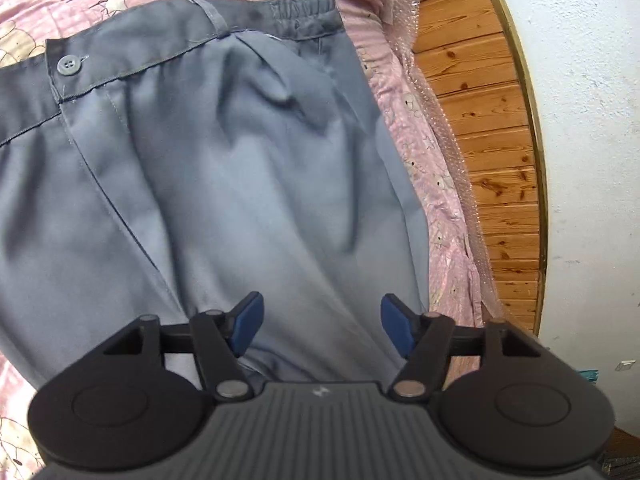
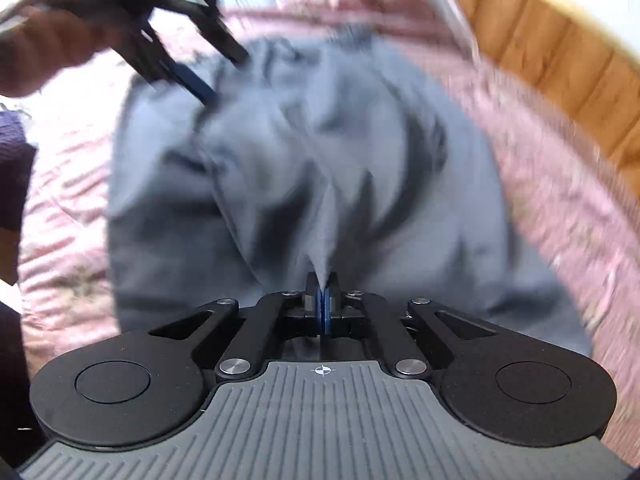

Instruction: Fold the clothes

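Grey trousers [image 1: 208,168] lie on a pink bear-print quilt [image 1: 424,168], waistband with a button [image 1: 69,65] toward the top left. My left gripper [image 1: 322,326] is open and hovers just above the trousers' fabric, holding nothing. In the blurred right wrist view, my right gripper [image 2: 325,302] is shut on a pinched ridge of the grey trousers [image 2: 280,168] and pulls the cloth taut. The left gripper also shows there [image 2: 192,76] at the upper left, held by a hand over the trousers.
The quilt [image 2: 560,208] covers a bed. Clear bubble wrap [image 1: 444,128] hangs along the bed's right edge. Beyond it are wooden floor boards [image 1: 492,152] and a white wall [image 1: 592,160]. A dark purple cloth [image 2: 12,168] lies at the left edge.
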### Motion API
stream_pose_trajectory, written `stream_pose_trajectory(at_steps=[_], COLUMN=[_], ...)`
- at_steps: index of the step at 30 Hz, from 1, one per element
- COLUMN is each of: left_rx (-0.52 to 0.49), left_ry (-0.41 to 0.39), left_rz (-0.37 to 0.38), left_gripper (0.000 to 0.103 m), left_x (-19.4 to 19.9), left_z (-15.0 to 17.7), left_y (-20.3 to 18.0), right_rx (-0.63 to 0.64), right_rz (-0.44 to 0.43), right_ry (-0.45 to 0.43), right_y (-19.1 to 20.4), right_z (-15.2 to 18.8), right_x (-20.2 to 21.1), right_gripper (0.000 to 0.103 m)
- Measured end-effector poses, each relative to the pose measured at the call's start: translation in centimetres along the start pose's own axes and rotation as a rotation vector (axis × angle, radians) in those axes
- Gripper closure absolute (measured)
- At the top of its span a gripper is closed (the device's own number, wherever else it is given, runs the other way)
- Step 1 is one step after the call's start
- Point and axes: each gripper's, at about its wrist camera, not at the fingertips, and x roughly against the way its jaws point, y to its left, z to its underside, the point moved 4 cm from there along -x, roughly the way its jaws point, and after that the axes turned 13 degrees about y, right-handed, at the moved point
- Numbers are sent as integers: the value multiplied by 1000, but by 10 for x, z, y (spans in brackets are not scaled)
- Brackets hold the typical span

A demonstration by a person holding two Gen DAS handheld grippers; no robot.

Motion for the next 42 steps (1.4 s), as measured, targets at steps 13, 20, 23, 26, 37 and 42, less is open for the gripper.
stream_pose_trajectory(at_steps=[13,20,23,26,37,42], left_rx=[-160,-7,36,-5,17,18], left_ry=[4,32,-24,-127,-198,-216], left_rz=[27,1,-26,-17,-211,-281], left_gripper=[102,87,59,29,37,75], left_x=[-1,51,55,75,59,56], left_z=[-9,53,43,30,-29,-37], left_y=[-20,81,89,72,63,59], right_rx=[-29,-420,-766,-1172,-2156,-2178], right_rz=[197,0,-143,-195,171,109], right_ry=[-33,-31,-54,-152,-555,-566], right_y=[54,44,32,16,-38,-58], right_z=[40,89,136,213,498,523], right_x=[20,12,12,32,89,71], right_gripper=[103,75,62,49,47,57])
